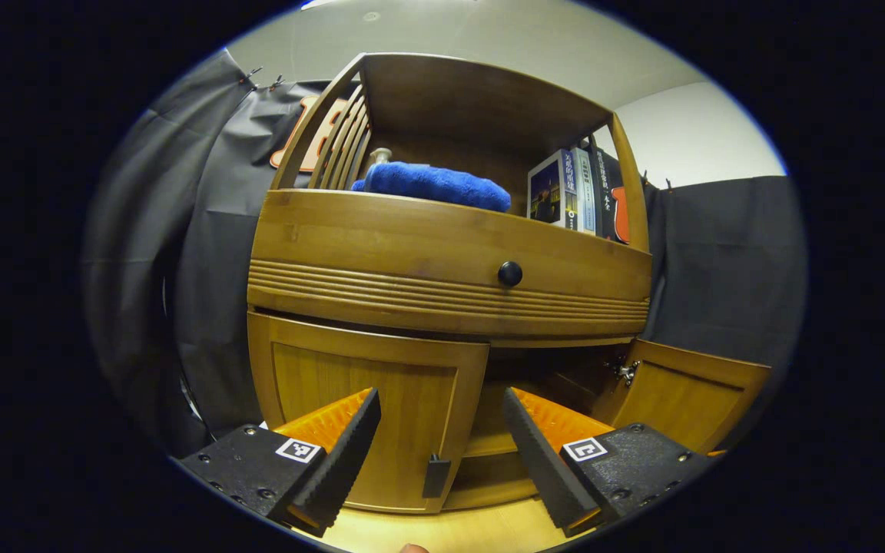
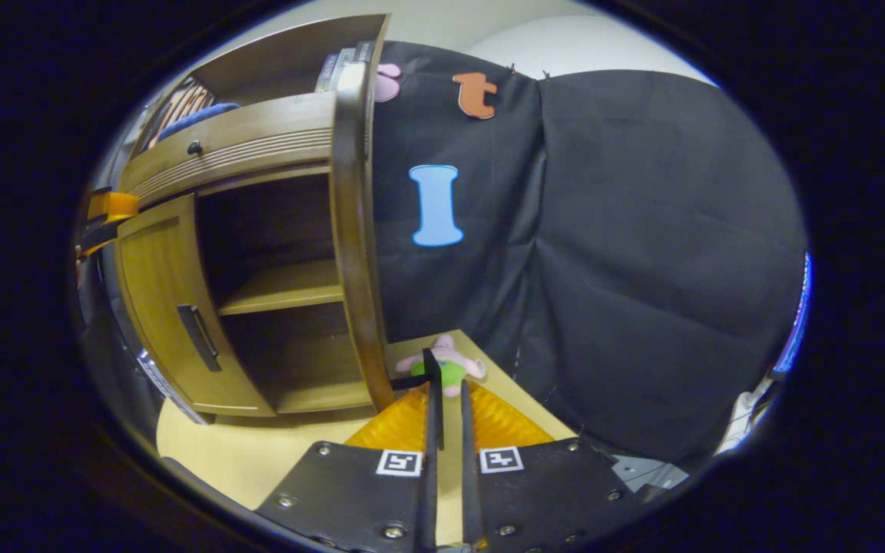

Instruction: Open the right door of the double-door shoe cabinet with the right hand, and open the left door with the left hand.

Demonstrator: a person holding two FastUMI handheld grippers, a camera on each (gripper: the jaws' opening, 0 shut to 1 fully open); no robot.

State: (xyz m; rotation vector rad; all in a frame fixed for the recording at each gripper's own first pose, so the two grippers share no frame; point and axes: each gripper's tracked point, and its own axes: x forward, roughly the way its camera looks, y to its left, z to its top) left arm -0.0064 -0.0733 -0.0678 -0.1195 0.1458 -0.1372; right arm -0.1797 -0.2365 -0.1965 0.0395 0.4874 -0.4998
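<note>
The left gripper (image 1: 440, 442) is spread wide before the cabinet (image 1: 450, 253), the shut left door (image 1: 369, 415) and its handle (image 1: 435, 475) at 6 o'clock between the fingers. The right door (image 1: 688, 395) stands swung open at 4 o'clock. The right gripper (image 2: 446, 430) is nearly closed; whether it grips the thin door edge, I cannot tell.
</note>
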